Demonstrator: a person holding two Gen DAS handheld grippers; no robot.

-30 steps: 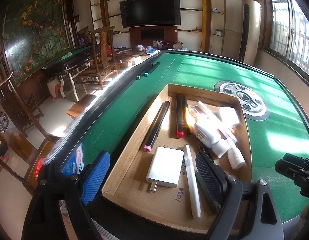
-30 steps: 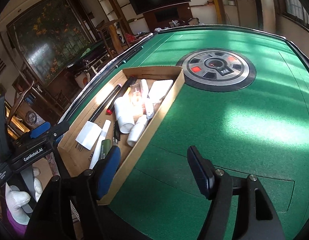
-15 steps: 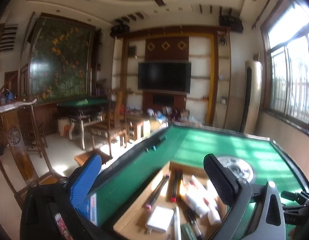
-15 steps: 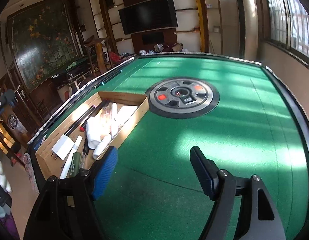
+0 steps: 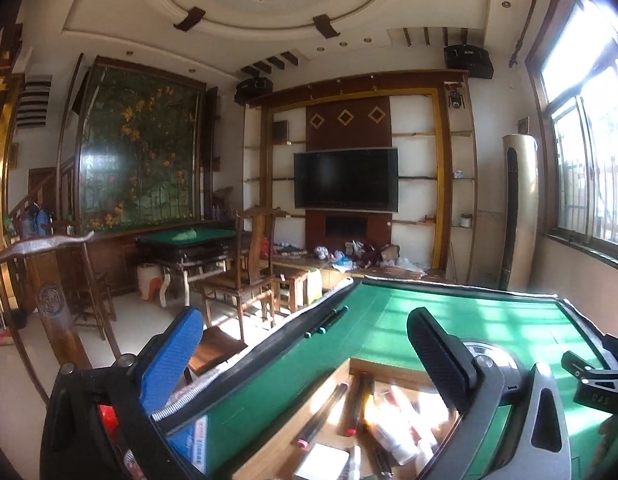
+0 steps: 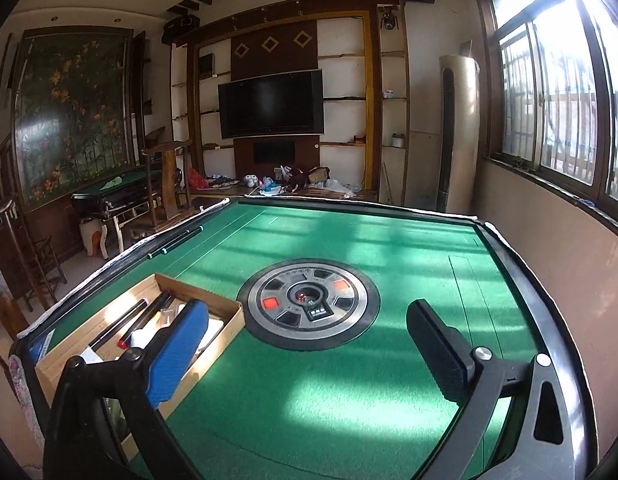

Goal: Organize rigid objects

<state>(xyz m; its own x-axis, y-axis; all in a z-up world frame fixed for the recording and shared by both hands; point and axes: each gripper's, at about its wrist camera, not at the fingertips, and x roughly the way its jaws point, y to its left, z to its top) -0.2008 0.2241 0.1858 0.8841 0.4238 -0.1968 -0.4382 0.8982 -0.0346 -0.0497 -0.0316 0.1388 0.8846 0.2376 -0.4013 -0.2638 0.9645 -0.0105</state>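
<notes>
A shallow cardboard box (image 5: 373, 368) lies on the green table and holds black marker pens (image 5: 321, 414), white bottles (image 5: 393, 440) and a white charger (image 5: 323, 462). My left gripper (image 5: 305, 354) is open and empty, raised above the box's near end and tilted up toward the room. My right gripper (image 6: 309, 344) is open and empty, raised over the table to the right of the box (image 6: 229, 318). The box's pens (image 6: 121, 322) show behind its blue left finger.
The green mahjong table (image 6: 389, 248) has a round grey control hub (image 6: 311, 304) in its middle and a raised black rim. Two dark pens (image 6: 175, 242) lie near the left rim. Wooden chairs (image 5: 245, 280) and another table stand on the left.
Both grippers have lifted and tilted upward, away from the box. The views now take in the room and ceiling. Both stay open and empty.
</notes>
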